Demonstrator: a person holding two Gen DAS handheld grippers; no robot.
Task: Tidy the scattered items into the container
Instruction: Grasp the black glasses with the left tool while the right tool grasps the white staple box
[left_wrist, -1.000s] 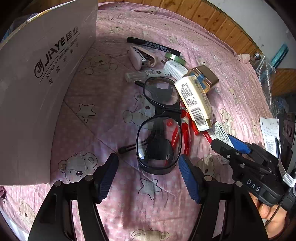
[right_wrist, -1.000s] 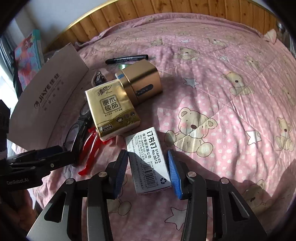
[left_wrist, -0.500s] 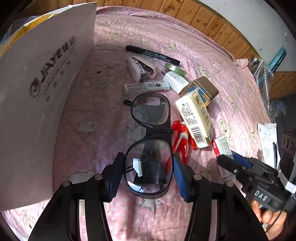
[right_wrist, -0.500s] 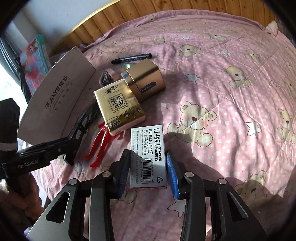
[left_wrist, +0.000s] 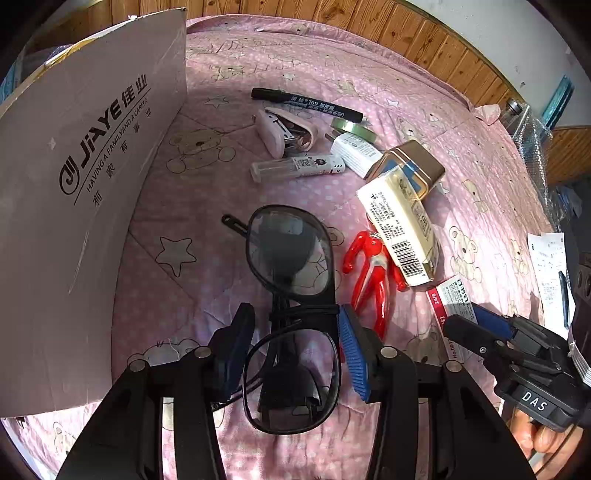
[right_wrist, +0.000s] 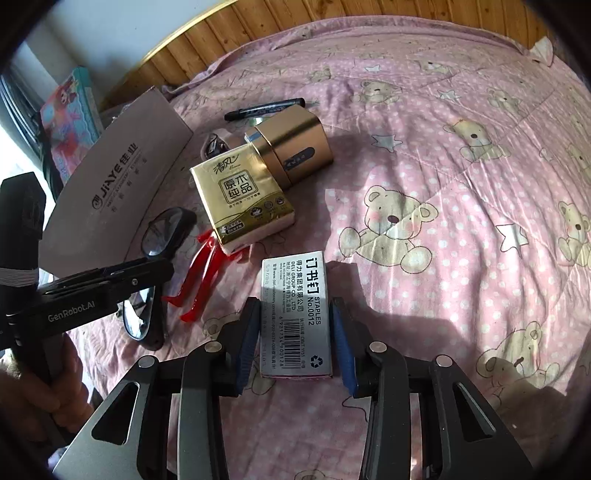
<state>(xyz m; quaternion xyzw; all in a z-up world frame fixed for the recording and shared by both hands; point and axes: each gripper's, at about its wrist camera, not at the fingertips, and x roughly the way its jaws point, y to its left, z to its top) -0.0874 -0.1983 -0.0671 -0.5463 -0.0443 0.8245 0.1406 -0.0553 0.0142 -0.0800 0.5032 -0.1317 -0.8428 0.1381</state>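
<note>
Black-framed glasses (left_wrist: 288, 254) lie folded on the pink bedspread. My left gripper (left_wrist: 295, 350) has its blue pads pressed against both sides of the near lens. A white box of staples (right_wrist: 295, 295) sits lengthwise between the pads of my right gripper (right_wrist: 295, 336), which touch its two long sides. The left wrist view shows the right gripper (left_wrist: 461, 319) on that staples box (left_wrist: 450, 299). The container, a cardboard box (left_wrist: 92, 166) printed JIAYE, stands on the left. In the right wrist view the left gripper (right_wrist: 162, 271) lies over the glasses (right_wrist: 166, 229).
Scattered on the bedspread are a red toy figure (left_wrist: 373, 273), a gold tissue pack (right_wrist: 240, 195), a gold tin (right_wrist: 295, 147), a black marker (left_wrist: 306, 105), a pink stapler (left_wrist: 284, 131), a clear tube (left_wrist: 295, 168) and green tape (left_wrist: 352, 125). A wooden headboard (left_wrist: 406, 33) runs behind.
Both grippers moved forward over their items and narrowed: the left around the near lens of the glasses, the right around the staples box, which now lies straight between its pads.
</note>
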